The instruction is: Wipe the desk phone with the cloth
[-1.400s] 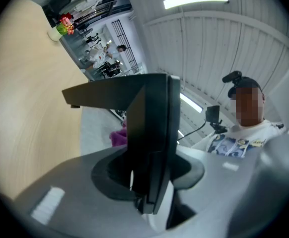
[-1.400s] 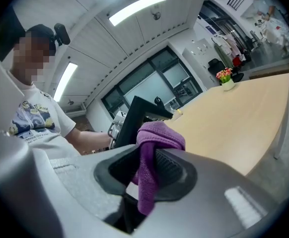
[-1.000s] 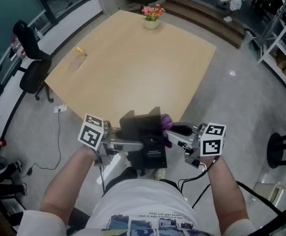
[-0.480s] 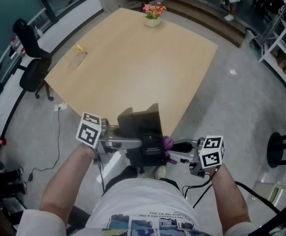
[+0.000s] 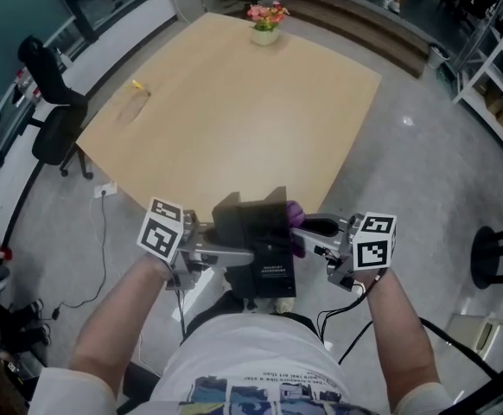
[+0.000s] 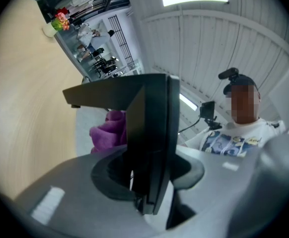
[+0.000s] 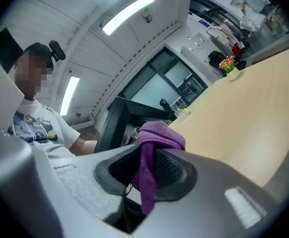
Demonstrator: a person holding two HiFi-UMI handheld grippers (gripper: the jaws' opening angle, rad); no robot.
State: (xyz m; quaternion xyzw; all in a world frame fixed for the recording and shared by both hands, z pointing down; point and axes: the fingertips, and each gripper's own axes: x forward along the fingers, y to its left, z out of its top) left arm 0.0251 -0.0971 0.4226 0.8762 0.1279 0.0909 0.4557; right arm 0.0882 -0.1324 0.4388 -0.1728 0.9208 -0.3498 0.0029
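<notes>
The left gripper (image 5: 231, 254) has its jaws clamped on the black angular desk phone (image 5: 258, 232), holding it aloft short of the tan worktop (image 5: 234, 111). This likely steadies it so the right gripper (image 5: 314, 230), jaws pinching the purple cloth (image 7: 152, 152), can rub its side.

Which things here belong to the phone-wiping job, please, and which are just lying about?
For the job:
- desk phone, clamped in the left tool
- purple cloth, pinched in the right tool

Just lying about:
- flower pot and small yellow item on the table
- black office chair
- stool
</notes>
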